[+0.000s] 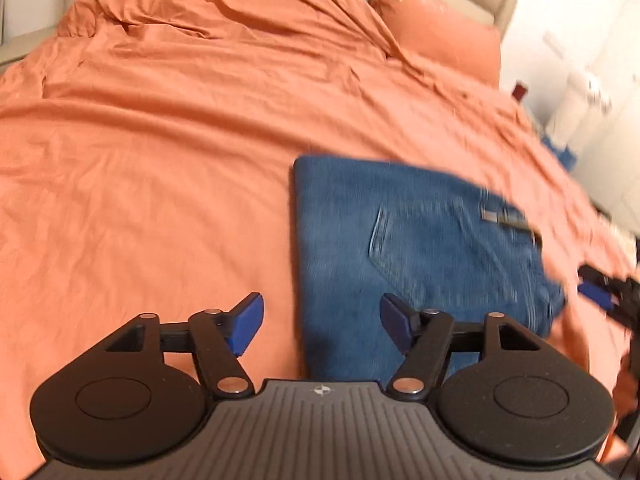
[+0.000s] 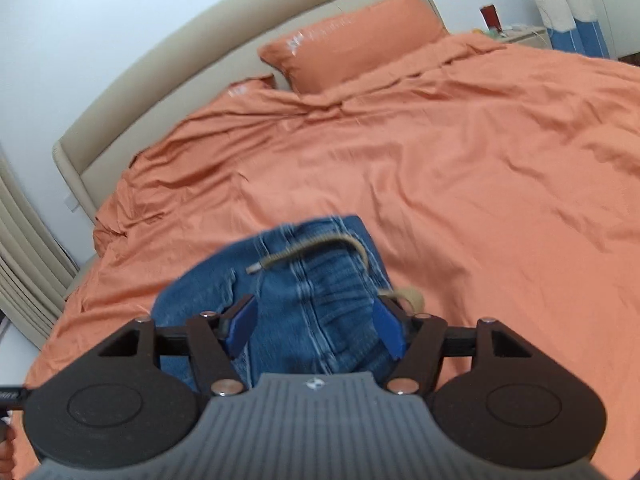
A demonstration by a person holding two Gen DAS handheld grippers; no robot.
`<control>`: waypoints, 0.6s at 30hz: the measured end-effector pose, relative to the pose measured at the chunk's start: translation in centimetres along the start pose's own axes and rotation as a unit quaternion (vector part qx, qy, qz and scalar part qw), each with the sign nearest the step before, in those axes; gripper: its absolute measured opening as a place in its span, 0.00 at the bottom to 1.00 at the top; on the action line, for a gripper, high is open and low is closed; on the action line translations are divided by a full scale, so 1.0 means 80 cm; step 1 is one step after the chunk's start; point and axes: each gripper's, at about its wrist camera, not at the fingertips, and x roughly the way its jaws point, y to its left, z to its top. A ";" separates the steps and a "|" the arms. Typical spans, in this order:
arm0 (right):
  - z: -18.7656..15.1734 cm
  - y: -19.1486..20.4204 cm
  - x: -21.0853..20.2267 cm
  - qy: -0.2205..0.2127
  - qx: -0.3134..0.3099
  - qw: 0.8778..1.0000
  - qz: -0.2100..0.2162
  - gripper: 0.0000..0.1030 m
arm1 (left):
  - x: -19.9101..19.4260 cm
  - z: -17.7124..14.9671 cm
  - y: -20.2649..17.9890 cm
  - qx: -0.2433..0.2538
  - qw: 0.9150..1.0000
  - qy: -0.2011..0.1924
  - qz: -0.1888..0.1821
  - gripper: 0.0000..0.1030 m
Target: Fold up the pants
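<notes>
Hovering above the bed (image 1: pixel 160 160), the left tongs (image 1: pixel 322 322) point down at a slant, their blue pads (image 1: pixel 250 322) spread wide with nothing between them; the orange cover shows through the gap, along with the near left edge of the pants (image 1: pixel 420 248). These blue jeans lie folded into a compact block on the orange bedding, to the right of the left tongs in that view. The right tongs (image 2: pixel 316 328) also tilt downward and stand apart, straddling the waistband end of the pants (image 2: pixel 316 280) without pressing on it. A tan drawstring (image 2: pixel 312 250) curls across the denim, its far end blurred near the right pad. In the left wrist view the right tongs (image 1: pixel 600 292) appear only as a dark shape with a blue tip at the frame's right edge, mostly cut off. Motion blur softens the denim in both views, so seams and a small label are hard to read. An orange pillow (image 2: pixel 352 36) leans against the beige headboard (image 2: pixel 200 52); items on the far nightstand are too small to identify.
</notes>
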 end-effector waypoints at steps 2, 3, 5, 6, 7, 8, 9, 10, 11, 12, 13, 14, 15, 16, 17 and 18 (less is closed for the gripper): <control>0.007 -0.002 0.007 0.000 0.002 1.000 0.012 0.65 | 0.017 0.005 0.006 -0.019 1.000 -0.007 -0.014 0.78; 0.010 -0.003 0.013 0.004 -0.002 1.000 0.013 0.69 | 0.020 0.006 0.010 -0.025 0.999 -0.008 -0.020 0.78; 0.015 -0.008 0.029 0.017 -0.011 1.000 0.004 0.69 | 0.037 -0.001 0.016 -0.028 0.999 -0.007 -0.023 0.78; 0.017 -0.014 0.039 0.023 -0.009 1.000 -0.002 0.69 | 0.041 -0.003 0.019 -0.027 0.999 -0.004 -0.021 0.78; 0.018 -0.021 0.048 0.028 -0.002 1.000 -0.006 0.69 | 0.050 0.000 0.023 -0.027 0.999 0.000 -0.019 0.78; 0.019 -0.028 0.058 0.033 0.008 0.999 -0.009 0.69 | 0.054 0.000 0.024 -0.027 0.999 0.005 -0.017 0.78; 0.020 -0.035 0.067 0.037 0.016 0.999 -0.012 0.69 | 0.061 0.003 0.027 -0.029 0.999 0.009 -0.017 0.78; 0.020 -0.041 0.075 0.043 0.022 0.999 -0.015 0.69 | 0.065 0.003 0.031 -0.031 0.999 0.010 -0.018 0.78; 0.020 -0.046 0.082 0.050 0.028 0.998 -0.013 0.69 | 0.069 0.005 0.034 -0.034 0.999 0.013 -0.017 0.78; 0.020 -0.051 0.090 0.059 0.031 0.998 -0.006 0.70 | 0.074 0.008 0.036 -0.036 0.999 0.018 -0.018 0.78; 0.021 -0.055 0.097 0.071 0.031 0.997 -0.003 0.70 | 0.080 0.011 0.038 -0.037 0.999 0.021 -0.022 0.78; 0.021 -0.057 0.104 0.082 0.029 0.996 -0.002 0.70 | 0.085 0.013 0.039 -0.034 0.999 0.024 -0.027 0.79; 0.022 -0.060 0.111 0.095 0.027 0.995 0.001 0.70 | 0.090 0.015 0.039 -0.028 0.999 0.028 -0.032 0.79; 0.025 -0.063 0.118 0.107 0.027 0.994 0.009 0.70 | 0.095 0.016 0.041 -0.024 0.999 0.031 -0.033 0.80; 0.028 -0.068 0.125 0.120 0.029 0.992 0.017 0.71 | 0.100 0.016 0.044 -0.024 0.999 0.034 -0.034 0.81; 0.031 -0.073 0.132 0.136 0.033 0.990 0.026 0.72 | 0.104 0.016 0.047 -0.028 0.998 0.037 -0.040 0.81</control>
